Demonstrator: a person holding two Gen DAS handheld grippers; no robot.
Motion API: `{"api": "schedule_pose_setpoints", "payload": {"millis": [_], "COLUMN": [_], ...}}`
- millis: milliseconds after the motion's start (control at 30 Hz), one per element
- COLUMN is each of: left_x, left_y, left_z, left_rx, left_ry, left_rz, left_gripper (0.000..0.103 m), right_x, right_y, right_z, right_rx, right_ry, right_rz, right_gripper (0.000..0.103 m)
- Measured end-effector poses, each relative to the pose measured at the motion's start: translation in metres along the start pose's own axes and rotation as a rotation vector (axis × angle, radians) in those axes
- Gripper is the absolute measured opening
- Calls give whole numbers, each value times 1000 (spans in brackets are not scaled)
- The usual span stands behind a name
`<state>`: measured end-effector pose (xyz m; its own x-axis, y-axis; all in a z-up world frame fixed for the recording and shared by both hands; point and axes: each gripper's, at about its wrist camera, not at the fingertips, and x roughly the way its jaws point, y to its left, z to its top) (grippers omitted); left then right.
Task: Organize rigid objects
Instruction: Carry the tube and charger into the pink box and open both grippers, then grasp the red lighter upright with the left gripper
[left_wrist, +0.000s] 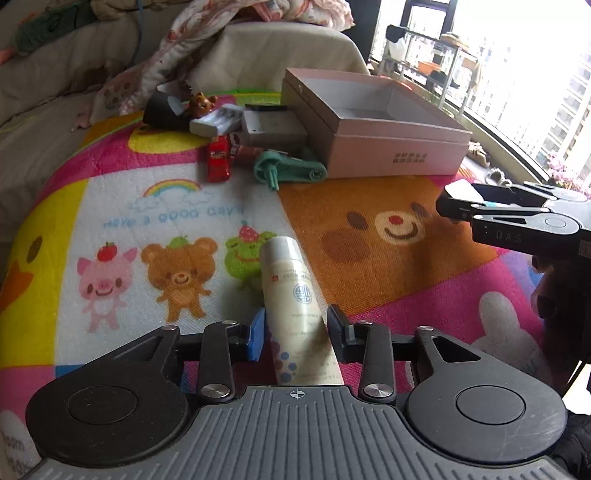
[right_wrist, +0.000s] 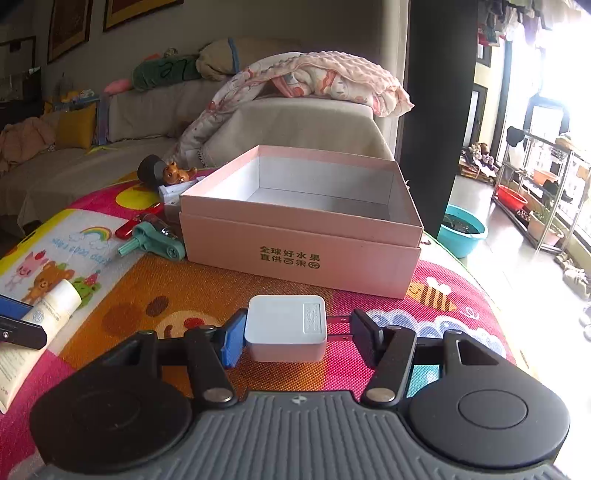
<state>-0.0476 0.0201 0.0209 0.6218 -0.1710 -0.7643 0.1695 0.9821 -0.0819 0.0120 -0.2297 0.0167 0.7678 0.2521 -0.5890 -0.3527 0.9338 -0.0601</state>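
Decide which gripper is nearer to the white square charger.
Right. The right gripper has the white square charger between its fingers; the left gripper sits off to the side, straddling the cream tube.

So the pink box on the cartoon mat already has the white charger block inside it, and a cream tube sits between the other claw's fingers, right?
Not quite. The pink box is empty, as the right wrist view shows. The white charger block sits outside it, on the mat, between the right gripper fingers. The cream tube does sit between the left gripper fingers.
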Motion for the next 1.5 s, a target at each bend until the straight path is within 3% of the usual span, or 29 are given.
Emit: {"api": "schedule_pose_setpoints", "payload": {"millis": [100, 233, 333, 467, 667, 800, 967, 1000, 1067, 1133, 1200, 1300, 1500], "left_x": [2, 5, 4, 2, -3, -14, -19, -12, 17, 41, 55, 57, 38], "left_y": [-17, -16, -18, -23, -17, -18, -33, -37, -48, -54, -53, -33, 26], "left_z": [-1, -1, -5, -14, 2, 48, 153, 178, 222, 241, 243, 226, 158], "left_rx": [87, 63, 103, 183, 138, 123, 131, 123, 110, 104, 104, 51, -52], "left_ry": [-15, -37, -87, -147, -162, -248, -430, -433, -365, -340, -344, -385, -428], "left_rz": [16, -14, -2, 1, -105, -186, -292, -323, -359, -319, -278, -305, -198], "left_gripper": [48, 48, 31, 30, 30, 30, 30, 31, 31, 31, 31, 31, 31], "right_x": [-2, -3, -3, -6, -17, -30, -38, -36, -24, -8, 3, 0, -3], "right_y": [8, 9, 8, 7, 3, -5, -15, -16, -20, -21, -22, -17, 0], "right_z": [-6, -6, -5, -7, -4, 10, 57, 66, 90, 103, 104, 82, 27], "right_rx": [-38, -45, -42, -53, -65, -56, -65, -70, -66, -54, -22, -24, -42], "right_ry": [0, -4, -2, -6, -22, -71, -208, -236, -288, -269, -222, -203, -124], "right_rz": [-3, -6, -2, 7, 10, 9, -47, -60, -81, -104, -94, -37, -3], "right_gripper": [60, 60, 60, 60, 59, 60, 60, 60, 63, 72, 72, 72, 72]}}
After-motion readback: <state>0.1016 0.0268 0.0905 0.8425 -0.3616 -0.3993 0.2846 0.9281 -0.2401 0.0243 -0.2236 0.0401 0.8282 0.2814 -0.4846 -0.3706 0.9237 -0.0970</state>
